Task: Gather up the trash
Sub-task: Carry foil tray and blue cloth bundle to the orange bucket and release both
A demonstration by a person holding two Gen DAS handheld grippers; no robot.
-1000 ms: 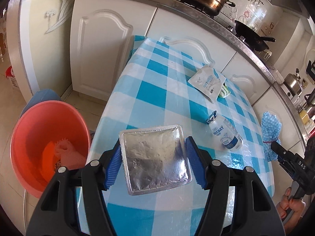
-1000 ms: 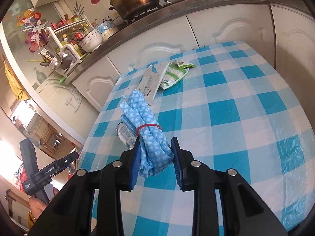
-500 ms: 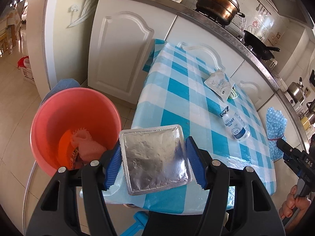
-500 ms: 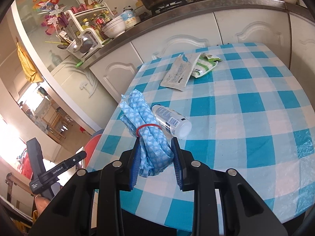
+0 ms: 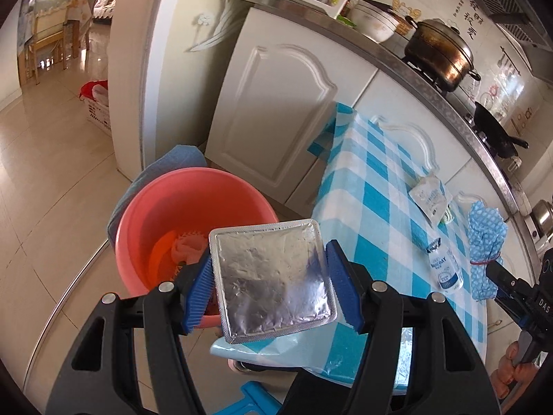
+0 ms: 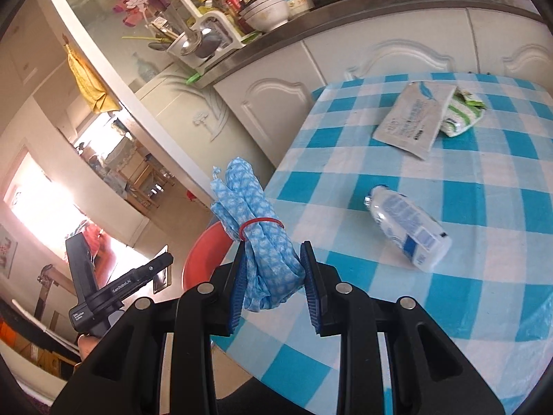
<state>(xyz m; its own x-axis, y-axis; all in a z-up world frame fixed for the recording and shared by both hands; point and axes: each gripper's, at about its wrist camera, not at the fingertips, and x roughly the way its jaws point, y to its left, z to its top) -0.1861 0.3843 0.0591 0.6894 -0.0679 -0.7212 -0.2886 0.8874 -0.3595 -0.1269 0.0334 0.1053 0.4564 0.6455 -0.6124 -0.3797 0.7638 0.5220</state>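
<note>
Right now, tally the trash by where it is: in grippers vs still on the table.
In grippers: 2, foil tray, blue bundled cloth
On table: 3, plastic bottle, white pouch, green-striped wrapper
Total: 5

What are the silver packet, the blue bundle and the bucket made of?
Silver packet: looks like metal foil, shiny, finely creased, crimped border.
Blue bundle: seems soft printed cloth or nonwoven, limp folds, cinched by a red rubber band.
Bucket: likely moulded plastic, smooth, glossy, salmon red.
</note>
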